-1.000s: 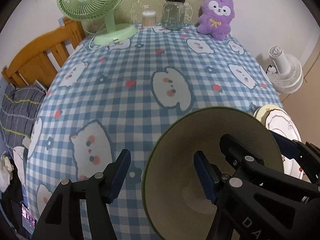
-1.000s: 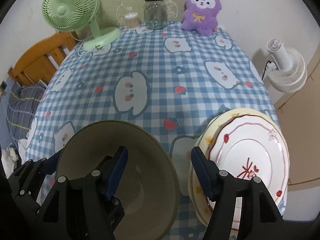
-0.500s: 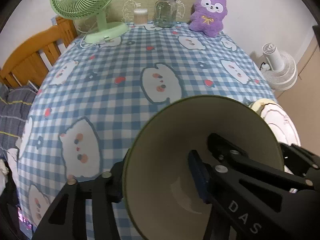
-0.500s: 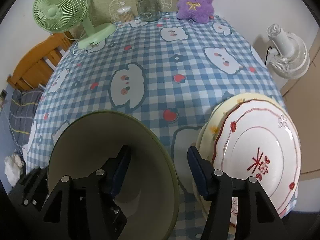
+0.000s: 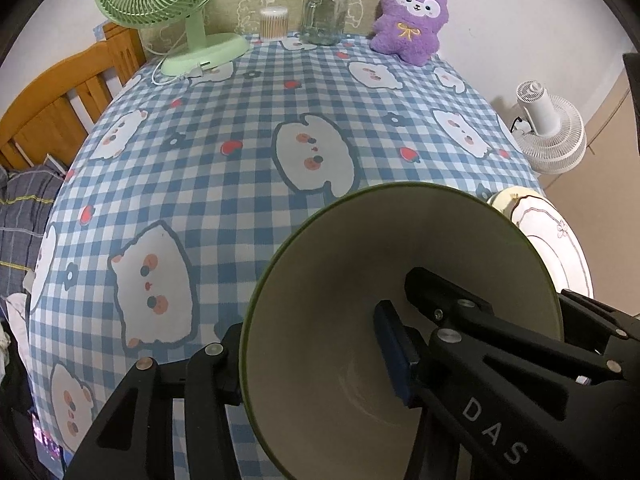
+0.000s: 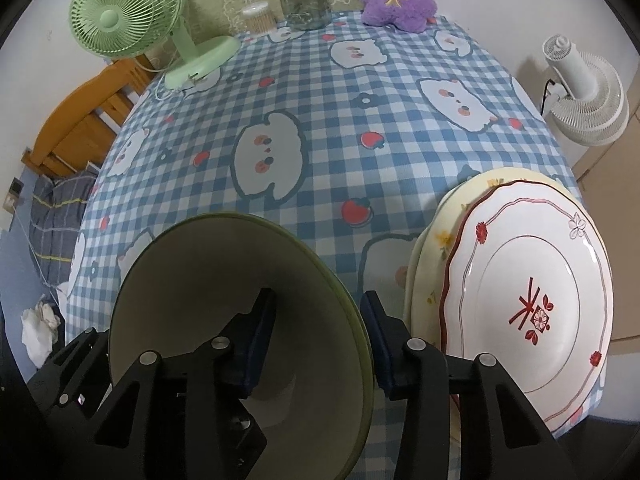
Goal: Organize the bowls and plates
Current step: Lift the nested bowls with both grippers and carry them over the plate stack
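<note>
A beige bowl with a green rim [image 5: 360, 280] [image 6: 200, 280] sits on the checked tablecloth near the front edge. My left gripper [image 5: 310, 336] is shut on the bowl's left wall, with one finger outside the rim and the blue pad [image 5: 390, 352] inside. My right gripper [image 6: 320, 304] straddles the bowl's right wall, one pad [image 6: 260, 340] inside and one [image 6: 376, 344] against the outside; its jaws are closing on it. Just right of the bowl, a white plate with red trim [image 6: 528, 312] [image 5: 560, 248] lies on a cream plate [image 6: 432, 240].
A green desk fan [image 5: 168, 4], a cotton-swab pot [image 5: 274, 22], a glass jar [image 5: 324, 12] and a purple plush toy [image 5: 412, 20] line the table's far edge. A white fan [image 6: 584, 92] stands off the right edge. A wooden bed frame [image 5: 60, 100] is at the left.
The left jaws narrowed onto the bowl's left wall, their left finger now behind the rim. The right jaws drew in around the right wall. The bowl fills more of both views.
</note>
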The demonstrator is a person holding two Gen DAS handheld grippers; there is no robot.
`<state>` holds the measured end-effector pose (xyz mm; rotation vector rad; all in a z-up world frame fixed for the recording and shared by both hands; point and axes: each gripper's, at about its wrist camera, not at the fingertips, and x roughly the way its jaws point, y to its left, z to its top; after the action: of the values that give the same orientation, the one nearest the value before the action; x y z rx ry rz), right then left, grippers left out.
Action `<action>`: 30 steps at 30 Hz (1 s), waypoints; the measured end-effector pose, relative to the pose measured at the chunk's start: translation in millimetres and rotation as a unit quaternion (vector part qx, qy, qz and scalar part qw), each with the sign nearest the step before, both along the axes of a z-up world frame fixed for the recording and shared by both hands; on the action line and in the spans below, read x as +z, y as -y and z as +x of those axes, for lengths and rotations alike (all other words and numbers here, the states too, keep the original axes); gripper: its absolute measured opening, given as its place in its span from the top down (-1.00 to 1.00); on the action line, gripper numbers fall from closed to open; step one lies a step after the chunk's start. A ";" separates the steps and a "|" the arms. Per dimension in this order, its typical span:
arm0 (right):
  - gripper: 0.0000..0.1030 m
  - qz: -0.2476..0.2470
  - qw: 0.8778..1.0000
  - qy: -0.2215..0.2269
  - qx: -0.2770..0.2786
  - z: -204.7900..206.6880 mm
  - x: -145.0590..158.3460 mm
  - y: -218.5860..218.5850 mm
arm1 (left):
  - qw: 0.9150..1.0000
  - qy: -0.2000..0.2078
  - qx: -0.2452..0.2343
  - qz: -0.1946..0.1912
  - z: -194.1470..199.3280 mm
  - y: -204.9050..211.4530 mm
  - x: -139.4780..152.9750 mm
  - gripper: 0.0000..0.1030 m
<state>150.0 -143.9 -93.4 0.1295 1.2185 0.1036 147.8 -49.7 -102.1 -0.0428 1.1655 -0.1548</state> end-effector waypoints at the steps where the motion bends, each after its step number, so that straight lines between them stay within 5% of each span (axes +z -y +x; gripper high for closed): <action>1: 0.09 -0.001 1.000 -0.001 -0.001 0.3 0.3 -0.7 | 1.000 -0.002 0.000 -0.002 0.4 -0.6 0.0 -0.04; 30: 0.08 0.001 0.999 0.031 -0.034 -18.3 37.7 -18.3 | 1.000 0.009 -0.009 -0.011 -11.7 -20.4 30.0 0.01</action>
<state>131.7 -125.7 -55.7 0.1679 1.1507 0.0487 136.1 -29.3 -72.1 -0.0496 1.1459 -0.1833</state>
